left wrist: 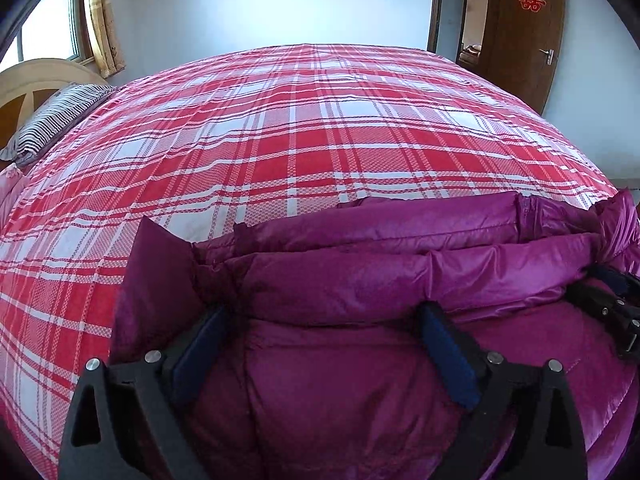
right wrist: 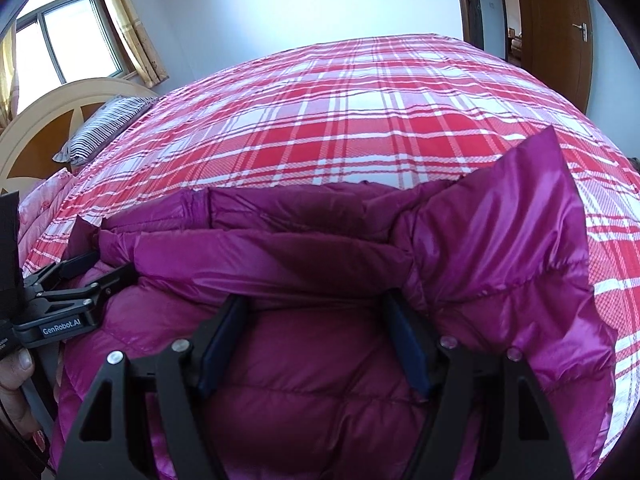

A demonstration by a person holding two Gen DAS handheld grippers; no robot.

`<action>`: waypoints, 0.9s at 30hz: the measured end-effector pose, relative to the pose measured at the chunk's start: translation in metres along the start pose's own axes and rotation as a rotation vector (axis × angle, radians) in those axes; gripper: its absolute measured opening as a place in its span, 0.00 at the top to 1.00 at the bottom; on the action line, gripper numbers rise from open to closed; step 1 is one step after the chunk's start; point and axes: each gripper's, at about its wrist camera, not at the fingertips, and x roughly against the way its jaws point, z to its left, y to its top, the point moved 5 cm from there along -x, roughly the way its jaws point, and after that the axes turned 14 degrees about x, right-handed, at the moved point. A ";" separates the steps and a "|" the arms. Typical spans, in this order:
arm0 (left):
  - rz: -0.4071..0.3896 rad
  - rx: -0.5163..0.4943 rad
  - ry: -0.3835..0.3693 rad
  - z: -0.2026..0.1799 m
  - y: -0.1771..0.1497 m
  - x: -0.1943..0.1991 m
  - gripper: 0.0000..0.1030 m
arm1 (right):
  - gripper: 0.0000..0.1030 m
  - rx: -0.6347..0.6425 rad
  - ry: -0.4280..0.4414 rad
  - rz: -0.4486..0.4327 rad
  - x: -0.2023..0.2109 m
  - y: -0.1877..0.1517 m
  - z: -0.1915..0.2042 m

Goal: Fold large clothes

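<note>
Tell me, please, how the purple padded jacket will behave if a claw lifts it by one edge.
The purple jacket will probably flop and sag, since its folded edge already bends softly. Its glossy shell looks slippery, so it may slide on the plaid bedcover. The puffy quilting suggests it is light for its size.

Shiny magenta jacket [left wrist: 360,280] on red-and-white plaid bedspread [left wrist: 280,128]

A home bedroom; plaid-covered bed [left wrist: 280,128], striped pillow [left wrist: 52,120], wooden door [left wrist: 524,32].
</note>
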 end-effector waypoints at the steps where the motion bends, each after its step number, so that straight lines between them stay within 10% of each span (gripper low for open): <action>1: 0.000 0.000 0.001 0.000 0.000 0.000 0.05 | 0.29 0.001 -0.001 0.001 0.000 0.000 0.000; 27: -0.010 -0.025 0.043 -0.002 -0.003 -0.002 0.03 | 0.27 0.089 -0.120 0.055 -0.006 0.000 0.010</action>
